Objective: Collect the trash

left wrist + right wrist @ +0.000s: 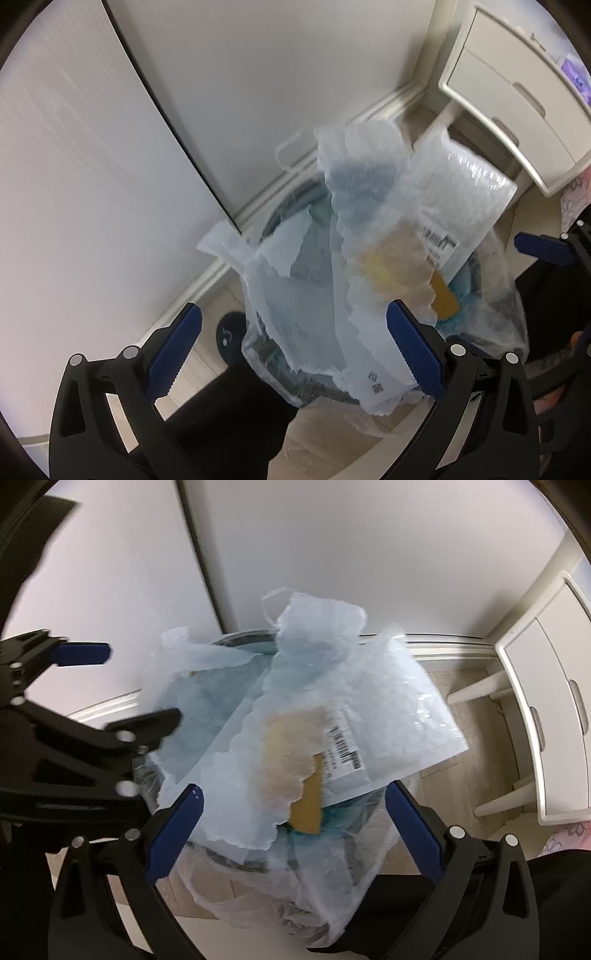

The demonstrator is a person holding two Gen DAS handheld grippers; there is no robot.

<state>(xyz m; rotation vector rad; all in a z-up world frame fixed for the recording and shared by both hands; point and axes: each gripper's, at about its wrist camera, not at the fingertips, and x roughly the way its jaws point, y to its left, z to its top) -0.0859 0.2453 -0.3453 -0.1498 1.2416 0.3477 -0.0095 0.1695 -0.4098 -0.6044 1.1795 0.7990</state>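
The jaws of the left gripper and the right gripper are seen wide apart, nothing held. Below them, torn packaging is piled in the lined bin, beside the wall.

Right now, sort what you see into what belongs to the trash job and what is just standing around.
Belongs to the job:
- trash bin with clear liner bag
- white plastic mailer with barcode label
- torn white wrapping
- brown cardboard piece

Just there:
- white drawer cabinet
- baseboard
- wood-look floor
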